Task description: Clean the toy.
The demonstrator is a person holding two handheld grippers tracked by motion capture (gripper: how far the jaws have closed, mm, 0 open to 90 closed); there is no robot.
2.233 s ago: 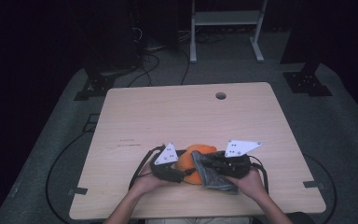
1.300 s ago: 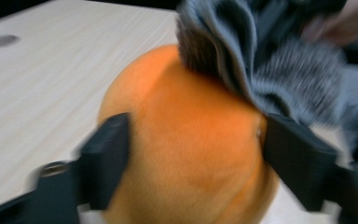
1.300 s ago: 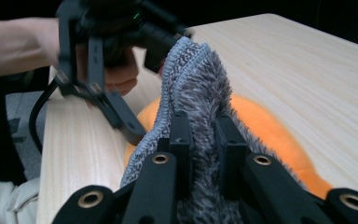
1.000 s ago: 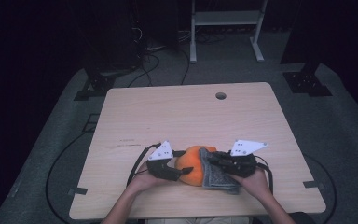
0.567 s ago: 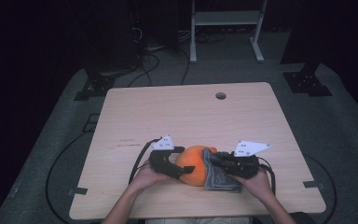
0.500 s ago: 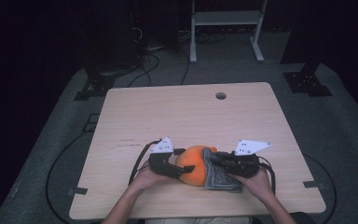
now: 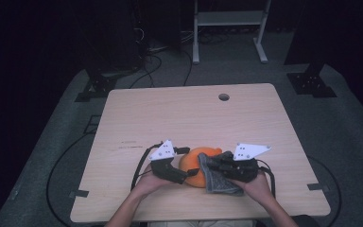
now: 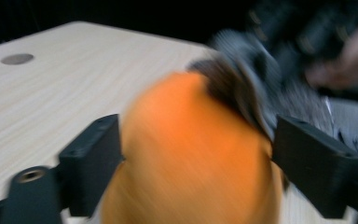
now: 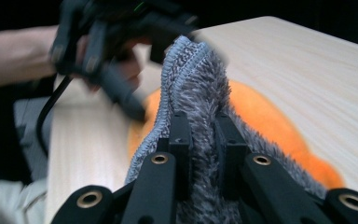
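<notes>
While the left gripper point(image 7: 182, 177) braces the orange object point(image 7: 194, 166) at the near edge of the table point(image 7: 184, 116), its jaws stand spread on either side of that object, as the left gripper view confirms. Whether they press on it cannot be told. To the right, the grey cloth point(image 7: 213, 176) lies draped against the orange object point(image 9: 265, 121). The right gripper point(image 9: 199, 128) has its jaws pressed together, pinching a fold of the grey cloth point(image 9: 196, 88). Judged from this, wiping is mid-course; cloth and object remain engaged, and release is not yet done.
</notes>
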